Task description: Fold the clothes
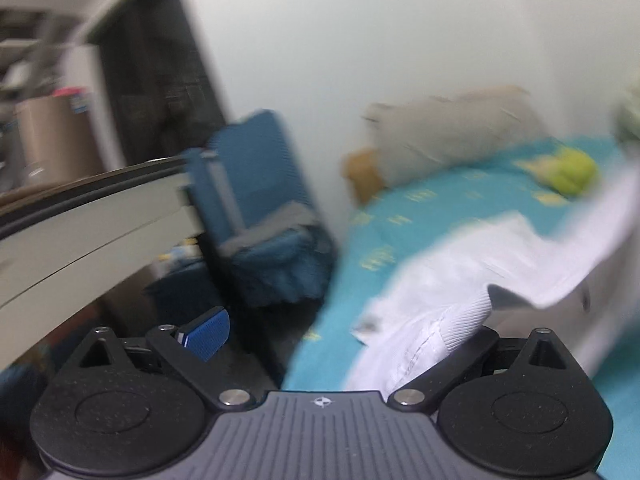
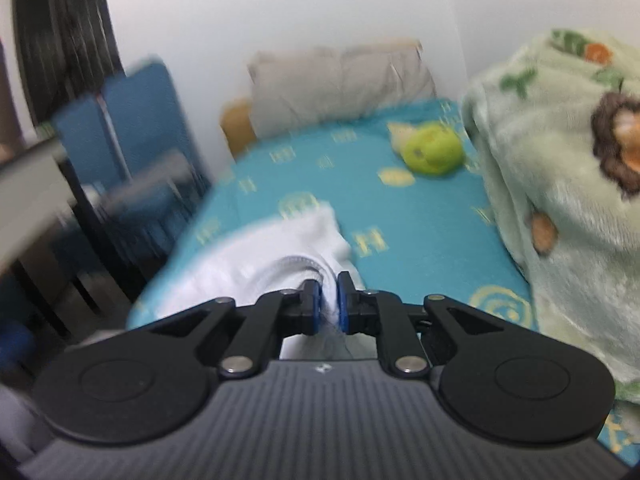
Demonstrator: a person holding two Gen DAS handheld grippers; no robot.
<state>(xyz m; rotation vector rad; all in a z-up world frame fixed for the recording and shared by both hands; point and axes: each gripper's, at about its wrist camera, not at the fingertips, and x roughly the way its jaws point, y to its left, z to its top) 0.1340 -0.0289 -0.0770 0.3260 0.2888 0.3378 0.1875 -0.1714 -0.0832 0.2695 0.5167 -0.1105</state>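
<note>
A white garment lies on the teal bed sheet, lifted at its right side. My left gripper is open; its left blue pad shows, and the garment's ribbed edge drapes over the right finger. In the right wrist view the same white garment is bunched in front of my right gripper, whose blue pads are shut on a fold of it above the teal sheet. Both views are blurred.
A beige pillow lies at the bed's head, with a green plush toy near it. A pale green lion-print blanket is heaped at the right. A blue chair and a white desk stand left of the bed.
</note>
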